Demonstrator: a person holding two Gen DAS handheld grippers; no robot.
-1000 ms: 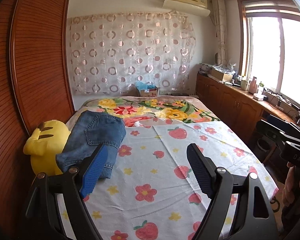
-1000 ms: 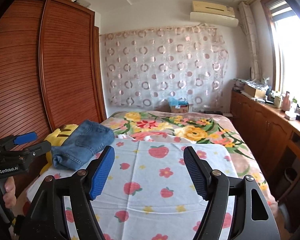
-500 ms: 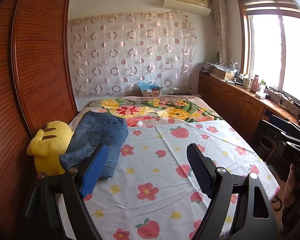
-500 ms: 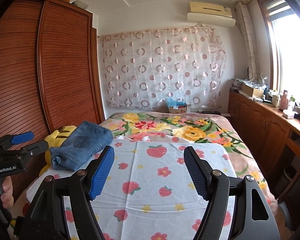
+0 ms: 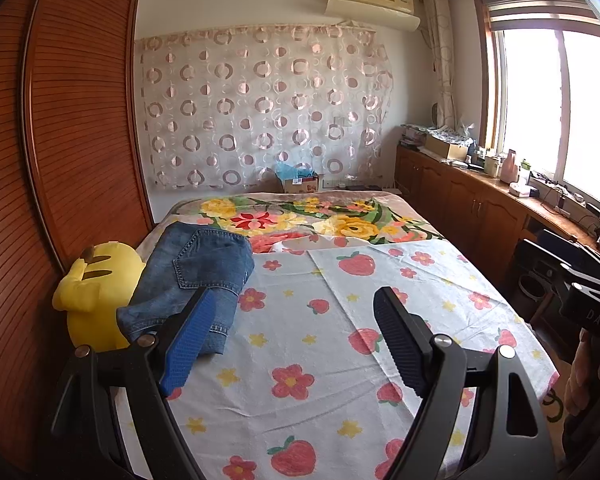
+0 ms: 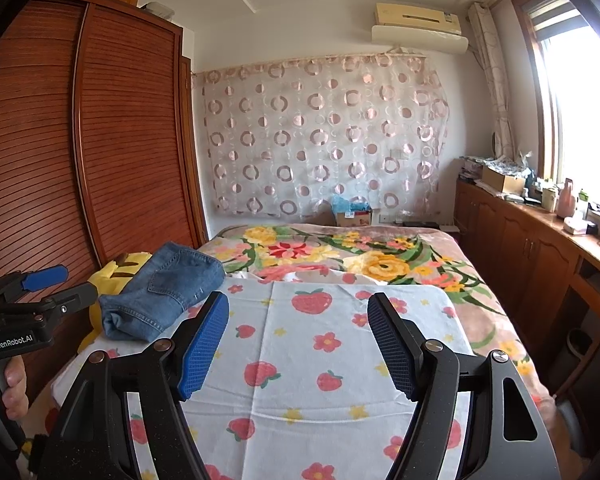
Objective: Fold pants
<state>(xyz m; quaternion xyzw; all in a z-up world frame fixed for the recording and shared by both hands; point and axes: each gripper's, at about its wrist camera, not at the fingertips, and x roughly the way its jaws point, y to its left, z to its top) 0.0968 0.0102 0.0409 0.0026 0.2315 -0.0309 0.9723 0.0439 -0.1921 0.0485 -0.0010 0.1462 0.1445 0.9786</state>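
A folded pair of blue jeans [image 5: 196, 276] [image 6: 162, 290] lies at the left side of the bed [image 5: 320, 344], partly resting on a yellow plush toy [image 5: 94, 292]. My left gripper [image 5: 294, 304] hovers above the strawberry-print sheet [image 6: 320, 360], open, nothing between its blue pads; the jeans sit just beyond its left finger. My right gripper [image 6: 298, 308] is also open and empty over the sheet, with the jeans to its far left. From the right wrist view I see the left gripper's body [image 6: 20, 312] held in a hand [image 6: 8, 384].
A wooden wardrobe [image 5: 60, 128] runs along the bed's left side. A floral blanket [image 5: 312, 220] covers the far half. Low wooden cabinets [image 5: 480, 216] with clutter stand under the window at right. A cardboard box [image 6: 352, 214] sits by the curtained wall.
Both views have shifted slightly; the room sits a bit lower in the frames. The jeans and both open grippers stay as they were.
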